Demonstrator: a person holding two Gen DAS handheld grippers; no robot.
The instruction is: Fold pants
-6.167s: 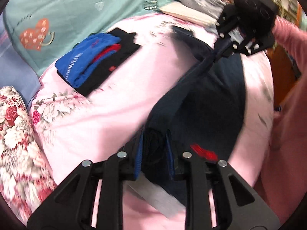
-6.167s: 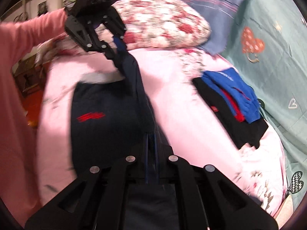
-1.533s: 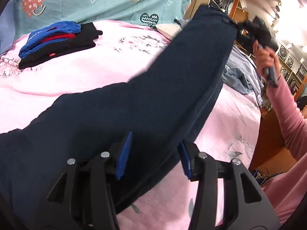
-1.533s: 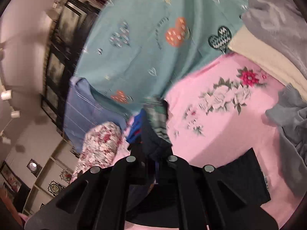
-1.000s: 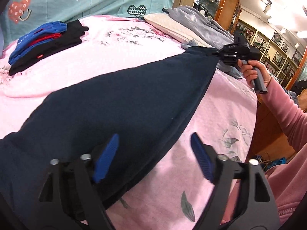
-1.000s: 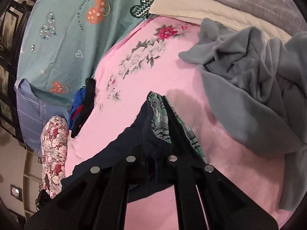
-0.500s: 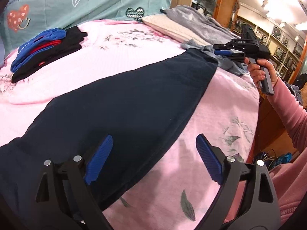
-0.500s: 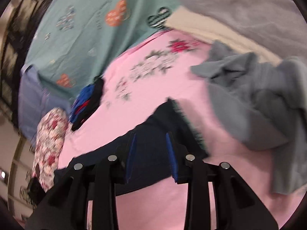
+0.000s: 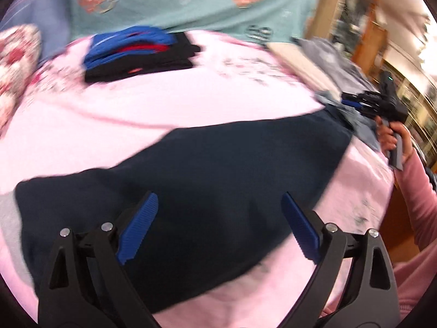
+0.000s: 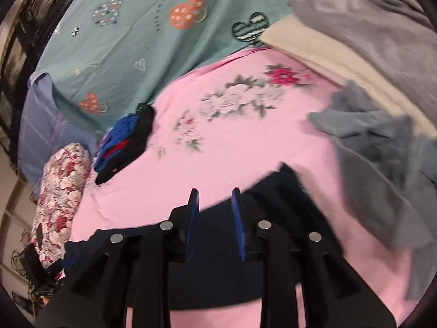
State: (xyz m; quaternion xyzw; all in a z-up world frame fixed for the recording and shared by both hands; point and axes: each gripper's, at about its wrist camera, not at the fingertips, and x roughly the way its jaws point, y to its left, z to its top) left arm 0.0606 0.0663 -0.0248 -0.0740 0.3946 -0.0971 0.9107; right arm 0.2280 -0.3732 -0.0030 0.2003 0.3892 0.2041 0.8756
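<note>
Left wrist view, blurred: both hand-held grippers spread, pinching nothing, above pants.

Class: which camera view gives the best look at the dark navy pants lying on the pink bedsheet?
The left wrist view. There the navy pants stretch across the pink bedsheet almost end to end. The right wrist view shows only one end of them, partly hidden behind the right gripper and its fingers.

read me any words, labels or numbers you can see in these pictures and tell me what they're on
None can be read.
Teal sheet: a short line of dark lettering beside the hearts, too blurred to read.
Folded stack: a small red mark on the black piece, blurred.
Navy pants: no print showing.
</note>
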